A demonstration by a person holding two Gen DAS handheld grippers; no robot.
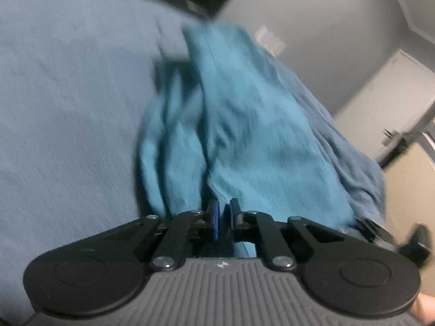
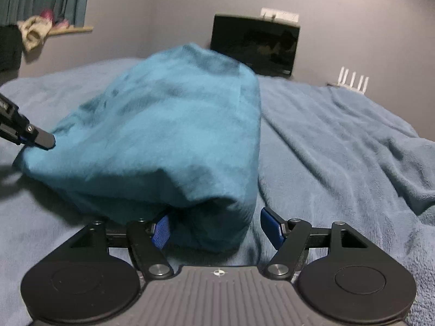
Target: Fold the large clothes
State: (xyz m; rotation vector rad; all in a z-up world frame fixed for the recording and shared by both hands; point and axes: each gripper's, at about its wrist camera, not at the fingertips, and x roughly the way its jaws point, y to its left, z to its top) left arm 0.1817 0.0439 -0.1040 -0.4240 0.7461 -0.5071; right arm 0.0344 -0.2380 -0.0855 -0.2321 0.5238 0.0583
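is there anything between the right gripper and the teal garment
Nothing visible. The teal garment already bulges into the gap of the right gripper, whose jaws stand open around that fold. The left gripper is shut on another edge.

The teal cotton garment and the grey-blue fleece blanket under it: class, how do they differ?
The teal cotton garment is saturated teal; the grey-blue fleece blanket is paler and greyer. The garment is bunched up and raised; the blanket lies spread out. The garment looks smooth, the blanket fuzzy. Both are soft and creased.
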